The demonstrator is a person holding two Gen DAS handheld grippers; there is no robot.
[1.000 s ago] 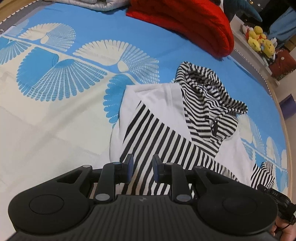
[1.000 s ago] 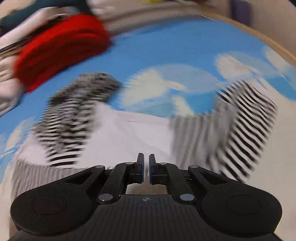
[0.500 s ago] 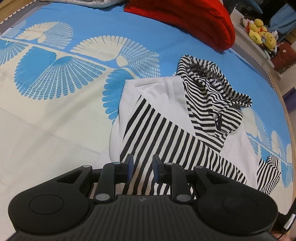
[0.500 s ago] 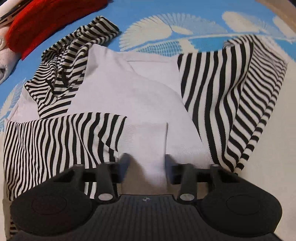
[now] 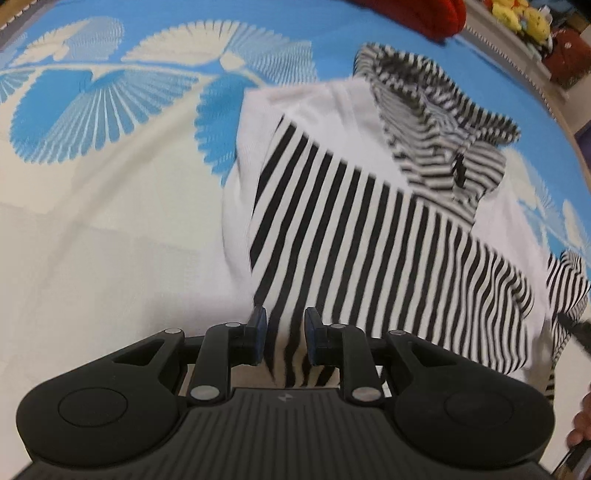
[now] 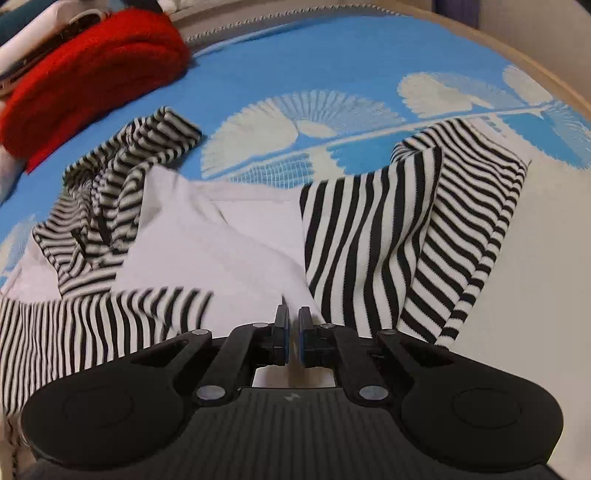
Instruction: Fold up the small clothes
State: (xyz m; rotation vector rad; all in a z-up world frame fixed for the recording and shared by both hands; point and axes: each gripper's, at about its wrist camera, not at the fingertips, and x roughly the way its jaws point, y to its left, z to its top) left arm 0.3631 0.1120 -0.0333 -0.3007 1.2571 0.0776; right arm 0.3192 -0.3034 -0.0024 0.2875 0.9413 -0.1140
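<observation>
A small hoodie (image 5: 369,221) lies on the bed, with a white body, black-and-white striped sleeves and a striped hood (image 5: 436,122). My left gripper (image 5: 284,321) points steeply down at the near end of one striped sleeve. It is shut on a bunched fold of that sleeve. In the right wrist view the white body (image 6: 221,251) rises in a ridge to my right gripper (image 6: 293,314). Its jaws stand nearly together and are opening, with a thin edge of white fabric between them. The other striped sleeve (image 6: 369,240) lies folded to its right, the hood (image 6: 110,192) to its left.
The bedspread (image 5: 110,221) is blue and cream with fan patterns. A folded red garment (image 6: 92,74) sits at the far edge beside other stacked clothes. Yellow plush toys (image 5: 524,18) lie beyond the bed. A person's hand (image 5: 580,424) shows at the lower right.
The left gripper has sunk closer to the bed with the sleeve in it. The right gripper's jaws, wide apart half a second ago, have come nearly together on the white fabric.
</observation>
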